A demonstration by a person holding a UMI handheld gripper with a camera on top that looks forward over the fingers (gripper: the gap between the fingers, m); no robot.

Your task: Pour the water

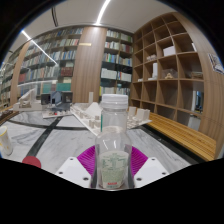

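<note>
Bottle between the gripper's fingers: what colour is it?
Clear, colourless plastic bottle, seen best in gripper view.

One clear plastic bottle [114,140], one claw [113,163] with two purple pads [88,157], one marble surface [60,135], one wooden cubby shelf [172,62], two ceiling light strips [103,11]

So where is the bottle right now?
In the gripper view the bottle stands upright between the two pads of the claw, which look pressed on its sides, with the white table behind it.
</note>
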